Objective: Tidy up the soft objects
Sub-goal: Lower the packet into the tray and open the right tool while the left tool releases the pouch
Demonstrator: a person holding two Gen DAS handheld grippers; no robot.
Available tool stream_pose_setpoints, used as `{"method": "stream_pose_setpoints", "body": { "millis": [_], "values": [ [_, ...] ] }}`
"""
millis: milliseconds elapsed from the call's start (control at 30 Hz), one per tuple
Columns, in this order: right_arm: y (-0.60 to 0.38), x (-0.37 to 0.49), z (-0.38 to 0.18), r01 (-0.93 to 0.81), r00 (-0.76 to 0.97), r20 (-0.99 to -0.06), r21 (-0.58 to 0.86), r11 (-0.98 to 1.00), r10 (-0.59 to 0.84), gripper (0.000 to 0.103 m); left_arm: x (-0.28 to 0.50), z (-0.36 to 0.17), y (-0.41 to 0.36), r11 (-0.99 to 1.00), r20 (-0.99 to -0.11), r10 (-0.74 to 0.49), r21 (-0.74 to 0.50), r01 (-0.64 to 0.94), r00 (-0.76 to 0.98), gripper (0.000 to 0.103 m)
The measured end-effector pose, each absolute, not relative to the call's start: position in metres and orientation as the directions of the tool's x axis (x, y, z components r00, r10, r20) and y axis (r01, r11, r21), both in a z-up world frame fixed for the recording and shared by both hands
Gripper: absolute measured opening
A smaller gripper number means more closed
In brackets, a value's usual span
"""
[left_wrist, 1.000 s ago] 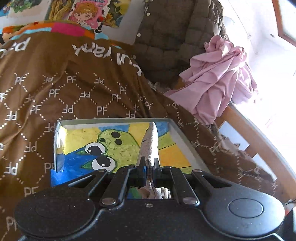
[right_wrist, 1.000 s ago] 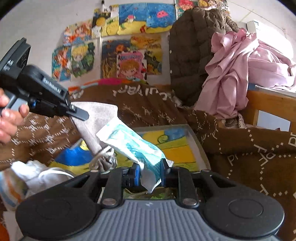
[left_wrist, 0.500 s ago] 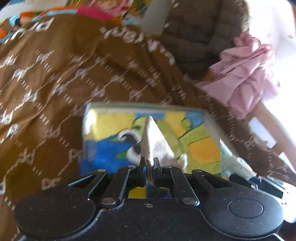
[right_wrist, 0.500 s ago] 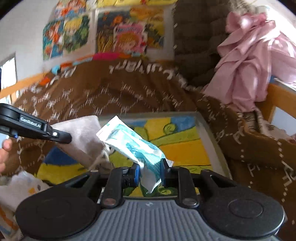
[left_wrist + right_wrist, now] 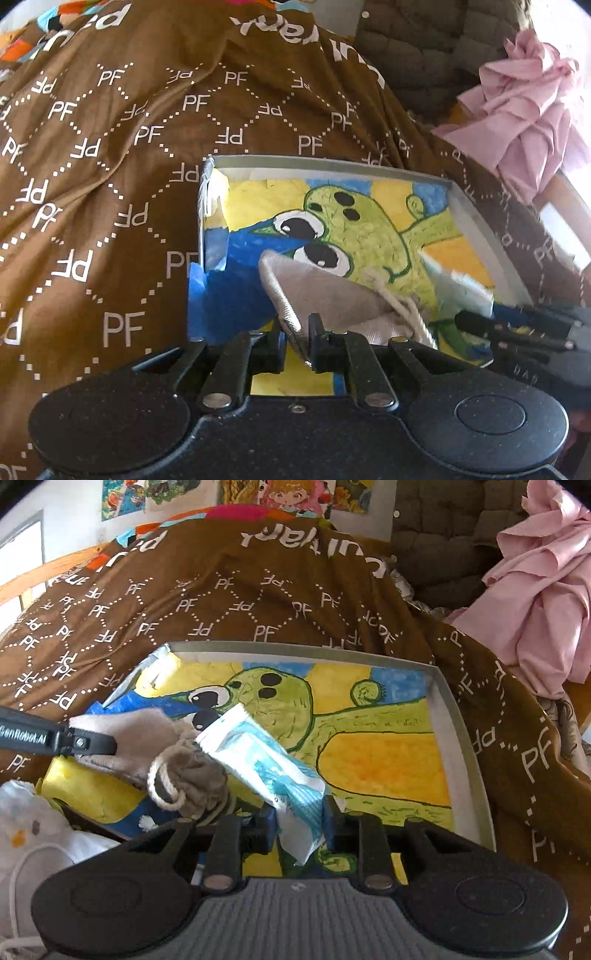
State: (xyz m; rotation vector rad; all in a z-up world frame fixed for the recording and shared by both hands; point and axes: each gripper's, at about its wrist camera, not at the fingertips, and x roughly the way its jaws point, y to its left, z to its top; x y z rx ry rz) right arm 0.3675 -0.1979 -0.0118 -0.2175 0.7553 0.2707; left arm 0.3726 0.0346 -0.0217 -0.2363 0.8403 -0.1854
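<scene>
Black fingers (image 5: 318, 341) — silver screws

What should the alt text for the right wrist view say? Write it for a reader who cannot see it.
The right gripper clamps a crinkled blue-and-white packet above a shallow tray lined with a green cartoon-creature painting. From the left, the left gripper holds a beige drawstring pouch beside the packet, all over a brown patterned blanket.

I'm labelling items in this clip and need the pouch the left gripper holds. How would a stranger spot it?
Find the shallow tray with the green cartoon painting, lying on the brown blanket. Over its near left part, the left gripper pinches a beige drawstring pouch. Its cream cord loop and bunched neck set it apart from the blue-and-white packet beside it.
</scene>
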Motion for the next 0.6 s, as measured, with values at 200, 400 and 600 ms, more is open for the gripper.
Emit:
{"method": "stream_pose_setpoints", "body": {
  "millis": [200, 400, 600],
  "values": [
    [-0.199, 0.351, -0.004, -0.306, 0.721, -0.674, -0.097, 0.947, 0.164, 0.057, 0.356, -0.015, 0.042, 0.949, -0.689, -0.245, -0.314, 0.025, 0.682, 0.037],
    [-0.204, 0.311, 0.019, -0.274, 0.779, -0.605, -0.09, 0.957, 0.166, 0.084, 0.317, 0.005, 0.048, 0.945, -0.642, -0.234, -0.326, 0.016, 0.73, 0.074],
    [-0.22, 0.245, 0.039, -0.233, 0.846, -0.497, -0.015, 0.972, 0.195, 0.101, 0.266, 0.026, 0.046, 0.951, -0.571, -0.243, -0.301, 0.076, 0.784, 0.094]
  ]
}}
